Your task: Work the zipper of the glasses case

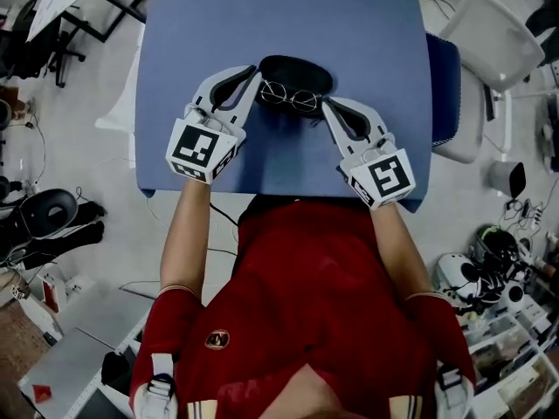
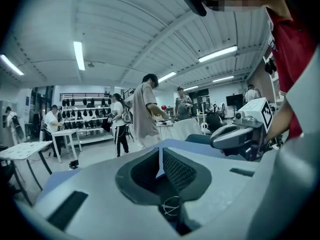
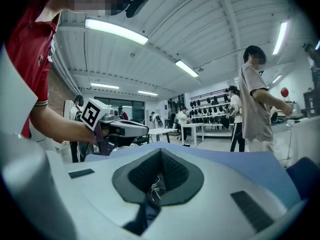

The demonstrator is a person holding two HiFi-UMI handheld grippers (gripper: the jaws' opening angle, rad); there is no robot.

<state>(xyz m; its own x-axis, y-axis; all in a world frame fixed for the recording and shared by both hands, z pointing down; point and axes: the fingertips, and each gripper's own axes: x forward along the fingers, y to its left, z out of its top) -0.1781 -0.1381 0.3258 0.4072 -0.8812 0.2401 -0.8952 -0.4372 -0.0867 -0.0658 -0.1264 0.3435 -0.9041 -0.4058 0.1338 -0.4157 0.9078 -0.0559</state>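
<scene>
Open-plan lab: ceiling strip lights (image 3: 116, 31), white worktables (image 2: 25, 150), people (image 2: 145, 111) standing, wall racks (image 2: 85, 115) (dark gear hung).

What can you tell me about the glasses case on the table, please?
The glasses case is a dark rounded oval, matte black as it looks, lying flat on the blue table near its middle. Its zipper is too small to make out, so open or shut cannot be told. Thin wire-framed glasses lie along its near edge. The left gripper, jaws shut, reaches its left end; the right gripper, also shut, points at its near right side. Contact cannot be confirmed.
</scene>
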